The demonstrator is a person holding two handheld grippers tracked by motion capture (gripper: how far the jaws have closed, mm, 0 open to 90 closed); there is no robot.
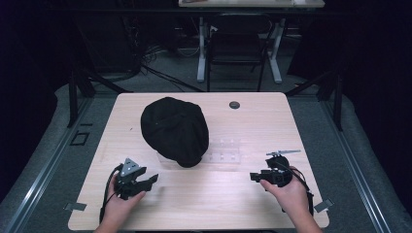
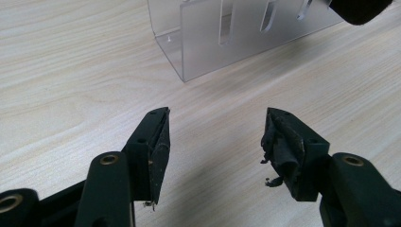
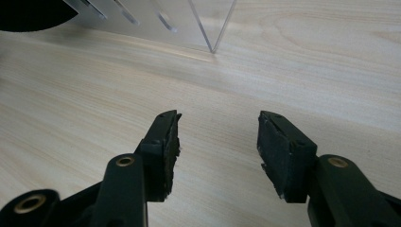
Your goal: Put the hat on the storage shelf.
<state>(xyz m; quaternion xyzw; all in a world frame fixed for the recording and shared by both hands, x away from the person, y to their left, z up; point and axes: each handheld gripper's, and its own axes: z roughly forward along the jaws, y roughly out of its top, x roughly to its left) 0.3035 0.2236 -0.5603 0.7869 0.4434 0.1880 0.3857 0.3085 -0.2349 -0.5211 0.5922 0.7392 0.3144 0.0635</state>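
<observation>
A black cap (image 1: 175,130) rests over one end of a clear acrylic stand (image 1: 224,154) in the middle of the light wooden table (image 1: 204,194). My left gripper (image 1: 152,179) sits near the table's front left, held by a hand, open and empty. In the left gripper view its jaws (image 2: 215,137) point at the slotted clear stand (image 2: 236,33), with the cap's edge (image 2: 359,9) at the top right. My right gripper (image 1: 253,176) is at the front right, open, nothing between its jaws (image 3: 218,137). The right gripper view has the stand's corner (image 3: 208,23) ahead.
A small dark round cap (image 1: 234,104) sits in the tabletop near the far edge. Behind the table stand a black chair (image 1: 238,46) and a white-legged desk (image 1: 252,5). Bare wood lies between the two grippers.
</observation>
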